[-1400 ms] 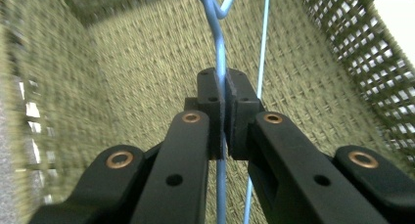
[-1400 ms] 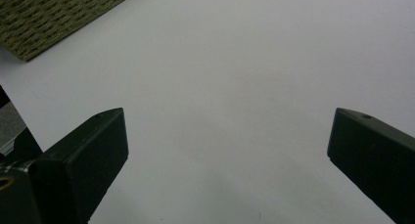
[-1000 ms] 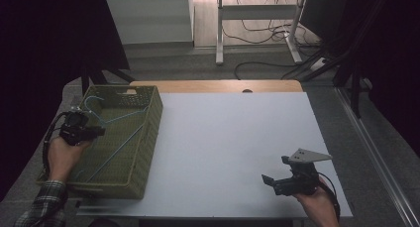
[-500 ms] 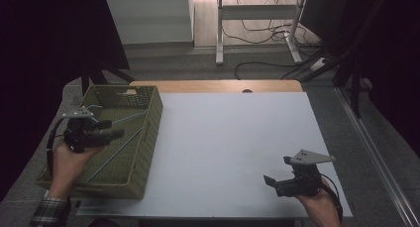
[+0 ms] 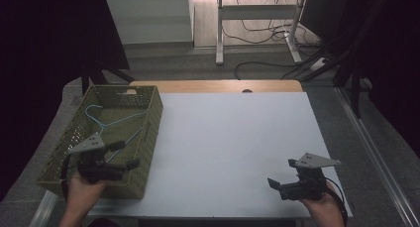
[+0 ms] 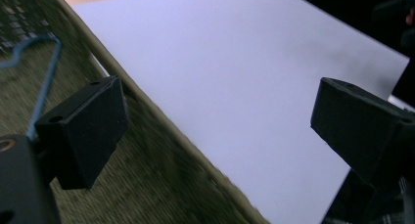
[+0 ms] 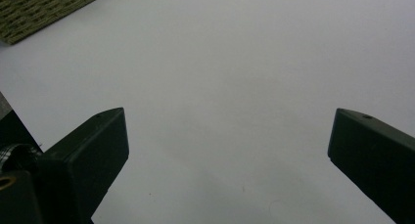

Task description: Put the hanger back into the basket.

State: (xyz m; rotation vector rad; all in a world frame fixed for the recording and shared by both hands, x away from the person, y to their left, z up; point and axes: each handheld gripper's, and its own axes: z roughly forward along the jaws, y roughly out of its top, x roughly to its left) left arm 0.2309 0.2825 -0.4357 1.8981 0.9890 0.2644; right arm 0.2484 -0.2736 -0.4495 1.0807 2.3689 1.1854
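A blue wire hanger [image 5: 106, 119] lies inside the green woven basket [image 5: 154, 119] on the table's left side. My left gripper [image 5: 130, 154] hovers over the basket's near right part and points toward the white table top. Its jaws have just been opening and now stand wide apart with nothing between them. In the left gripper view, the left gripper [image 6: 218, 101] frames the basket's rim [image 6: 161, 136], with the hanger [image 6: 46, 72] off to the left. My right gripper [image 5: 281, 173] rests near the table's front right corner. The right gripper [image 7: 227, 121] is open over bare table.
The white table top [image 5: 233, 138] stretches between the two grippers. A corner of the basket [image 7: 39, 9] shows at the top left of the right gripper view. Beyond the table's far edge stand a metal frame [image 5: 257, 24] and floor cables [image 5: 257, 63].
My left gripper has drawn back toward the table's near edge and a little rightward over the basket, and its jaws have spread. The hanger stays in the basket. My right gripper has barely moved.
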